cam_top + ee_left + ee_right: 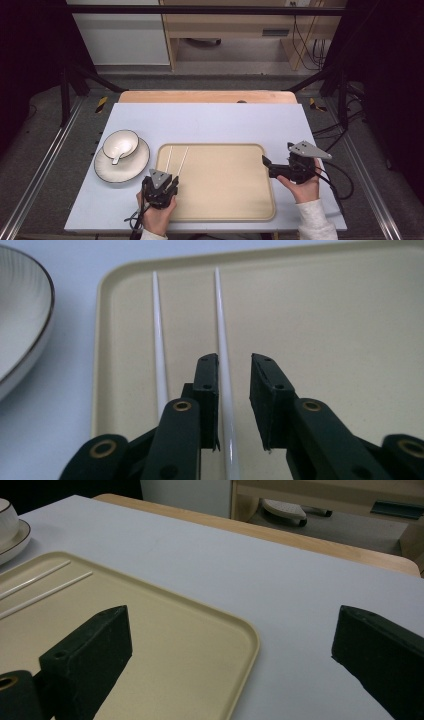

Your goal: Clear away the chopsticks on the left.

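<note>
A beige tray (225, 200) is lying on the pale blue surface (210, 122), carrying two white chopsticks (159, 340) side by side near its left edge. The left hand-held gripper (234, 385) is hovering low over the tray with its jaws narrowly parted around one chopstick (222, 345), not yet closing on it. The right hand-held gripper (230, 645) is gaping wide, straddling the tray's right rim. A bowl (121, 143) holding a spoon (118, 155) is sitting on a plate (111, 170) left of the tray.
</note>
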Motion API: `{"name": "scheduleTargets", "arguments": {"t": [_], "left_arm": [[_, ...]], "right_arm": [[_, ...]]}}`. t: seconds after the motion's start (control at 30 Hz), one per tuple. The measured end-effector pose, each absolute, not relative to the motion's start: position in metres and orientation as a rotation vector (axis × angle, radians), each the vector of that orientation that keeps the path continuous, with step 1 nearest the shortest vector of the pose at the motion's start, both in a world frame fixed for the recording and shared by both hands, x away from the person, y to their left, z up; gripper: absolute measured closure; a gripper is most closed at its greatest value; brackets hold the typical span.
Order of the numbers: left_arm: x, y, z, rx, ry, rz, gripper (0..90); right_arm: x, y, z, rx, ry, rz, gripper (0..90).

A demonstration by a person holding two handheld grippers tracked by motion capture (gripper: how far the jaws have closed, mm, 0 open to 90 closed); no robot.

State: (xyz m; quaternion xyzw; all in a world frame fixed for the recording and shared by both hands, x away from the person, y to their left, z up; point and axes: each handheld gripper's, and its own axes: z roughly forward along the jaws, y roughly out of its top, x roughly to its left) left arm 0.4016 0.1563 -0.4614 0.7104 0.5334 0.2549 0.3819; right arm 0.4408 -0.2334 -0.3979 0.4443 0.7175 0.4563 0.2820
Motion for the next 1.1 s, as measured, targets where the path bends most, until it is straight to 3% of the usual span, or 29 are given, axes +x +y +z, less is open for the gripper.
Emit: {"name": "scheduleTargets", "arguments": {"t": [0.27, 0.53, 0.83, 1.1], "left_arm": [[0.408, 0.173, -0.438, 1.802, 1.213, 0.603, 58.2], [0.414, 0.2, -0.425, 1.801, 1.127, 0.505, 36.0], [0.411, 0.231, -0.427, 1.858, 1.061, 0.529, 25.7], [0.41, 0.256, -0.433, 1.844, 1.077, 0.526, 23.3]], "right_arm": [[0.44, -0.234, -0.397, 1.189, 1.916, 1.223, 2.9], [0.439, -0.238, -0.394, 1.196, 1.903, 1.236, 2.5], [0.438, -0.241, -0.393, 1.202, 1.892, 1.235, 2.0], [0.438, -0.245, -0.396, 1.215, 1.893, 1.24, 1.9]]}}
